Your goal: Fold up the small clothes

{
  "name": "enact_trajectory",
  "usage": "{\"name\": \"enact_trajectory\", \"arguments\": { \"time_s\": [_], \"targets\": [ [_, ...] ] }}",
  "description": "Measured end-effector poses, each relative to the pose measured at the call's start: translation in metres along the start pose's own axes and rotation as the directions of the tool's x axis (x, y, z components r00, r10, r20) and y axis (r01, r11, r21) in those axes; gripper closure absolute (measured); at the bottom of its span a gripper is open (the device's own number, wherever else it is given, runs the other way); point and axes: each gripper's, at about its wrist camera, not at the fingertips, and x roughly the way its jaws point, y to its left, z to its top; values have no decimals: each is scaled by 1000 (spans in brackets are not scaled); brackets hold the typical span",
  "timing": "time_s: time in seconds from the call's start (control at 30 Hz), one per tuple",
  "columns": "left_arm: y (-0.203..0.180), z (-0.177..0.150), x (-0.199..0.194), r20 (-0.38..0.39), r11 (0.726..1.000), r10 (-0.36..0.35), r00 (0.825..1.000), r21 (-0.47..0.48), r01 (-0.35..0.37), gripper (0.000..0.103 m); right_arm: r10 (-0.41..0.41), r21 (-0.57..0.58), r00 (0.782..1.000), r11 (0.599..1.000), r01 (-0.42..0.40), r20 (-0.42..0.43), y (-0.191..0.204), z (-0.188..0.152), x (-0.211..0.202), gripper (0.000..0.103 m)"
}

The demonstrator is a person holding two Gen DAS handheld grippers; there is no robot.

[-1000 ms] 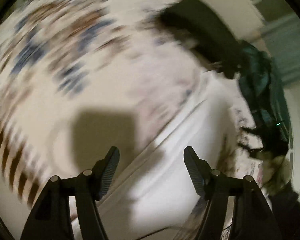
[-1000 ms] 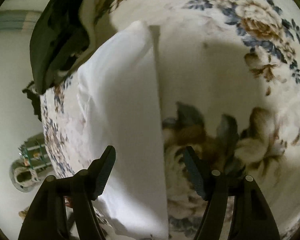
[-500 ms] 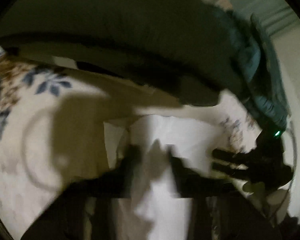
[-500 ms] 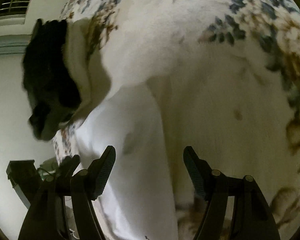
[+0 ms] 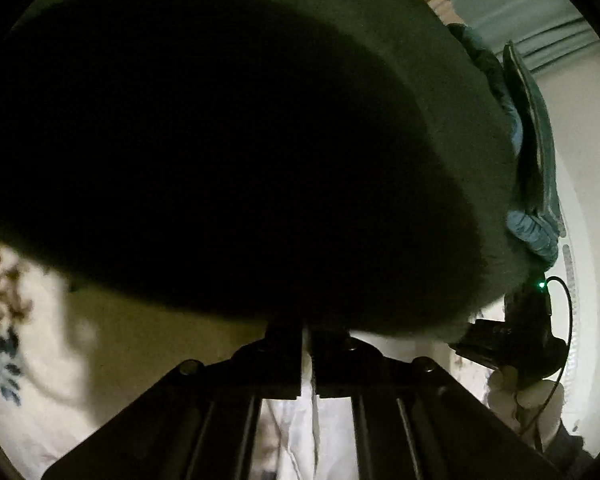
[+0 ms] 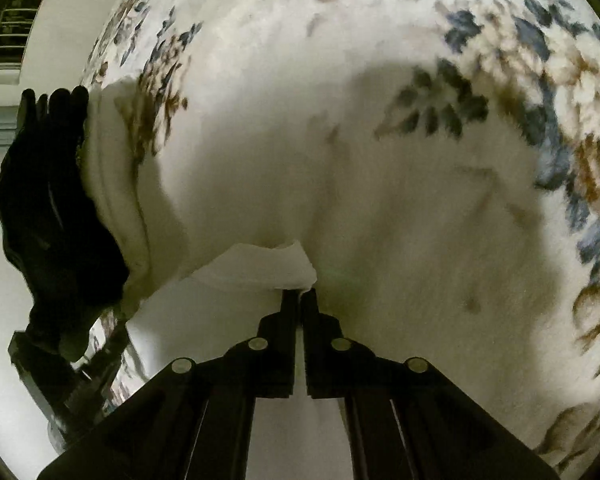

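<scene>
Nearest, the right tongs (image 6: pixel 300 294) are closing, pads pinching the raised corner of the white garment (image 6: pixel 260 264), which lies on the floral blanket (image 6: pixel 380 140). The left tongs (image 5: pixel 306 330) stand almost together but are easing apart, a strip of the same white cloth between them; whether they press it I cannot tell. Beyond looms a dark green cushion (image 5: pixel 440 80). This looks like the grasp before a fold; next, both corners should lift together and carry across evenly to the opposite edge.
</scene>
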Motion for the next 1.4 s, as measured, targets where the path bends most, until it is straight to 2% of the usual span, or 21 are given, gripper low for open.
{"name": "enact_trajectory", "arguments": {
  "time_s": [0.03,0.07,0.1,0.13,0.23,0.3,0.4,0.5,0.57,0.6,0.63,0.67,0.7,0.73,0.77,0.8,0.97,1.13,1.23,1.3,1.4],
  "targets": [
    [0,-4,-3,-23,1000,-27,999,-11,27,76,16,10,1000,1000,-16,-9,-3,-2,0,79],
    [0,-7,-4,-30,999,-52,998,-16,52,48,49,25,999,999,-48,-17,-6,-3,-4,53],
    [0,-13,-6,-28,998,-65,998,-21,64,34,66,32,998,997,-65,-14,-8,-5,-7,35],
    [2,-20,-8,-19,997,-79,997,-27,79,30,80,30,997,996,-80,-10,-10,-5,-7,34],
    [11,-36,7,-62,991,-116,991,-67,112,30,105,0,994,994,-105,-43,-15,2,1,34],
    [15,-39,20,-68,984,-156,985,-94,150,30,154,-19,985,988,-156,-78,-16,7,12,33],
    [11,-36,30,-39,973,-211,977,-101,206,30,212,-46,970,975,-219,-120,-6,14,32,29],
    [9,-36,33,0,969,-227,974,-102,226,30,244,-89,959,962,-258,-144,-2,13,34,29],
    [5,-39,33,25,973,-218,976,-76,220,35,252,-115,956,956,-271,-152,3,12,37,30],
    [2,-42,32,28,977,-204,979,-54,205,43,253,-134,954,952,-275,-159,7,11,37,38],
    [-1,-44,32,25,980,-194,981,-37,195,73,244,-153,955,951,-270,-166,9,8,38,47],
    [-2,-47,33,12,983,-180,984,-26,180,89,234,-166,956,950,-263,-176,9,4,35,65],
    [-2,-50,32,8,985,-171,985,-22,172,89,221,-179,958,950,-254,-183,11,1,35,78],
    [-3,-52,30,15,986,-164,986,-17,165,92,215,-190,959,950,-249,-184,12,-2,35,83],
    [-5,-53,27,23,988,-156,988,-11,156,94,208,-203,961,948,-243,-181,14,-5,34,93],
    [-7,-55,23,33,989,-149,988,-5,149,94,204,-213,964,947,-238,-172,16,-8,32,96],
    [-29,-64,-6,75,990,-139,987,37,137,95,248,-224,961,936,-271,-125,23,-22,6,99],
    [-54,-75,-43,118,985,-156,981,99,144,95,300,-260,950,913,-313,-92,29,-50,-31,100],
    [-59,-95,-76,138,979,-171,976,135,153,95,325,-285,943,899,-333,-77,29,-77,-56,100],
    [-71,-105,-84,144,977,-173,974,148,151,95,341,-305,937,887,-346,-73,28,-101,-71,100],
    [-61,-131,-117,137,974,-180,974,167,156,95,347,-339,935,873,-350,-71,25,-144,-92,100]
  ]
}}
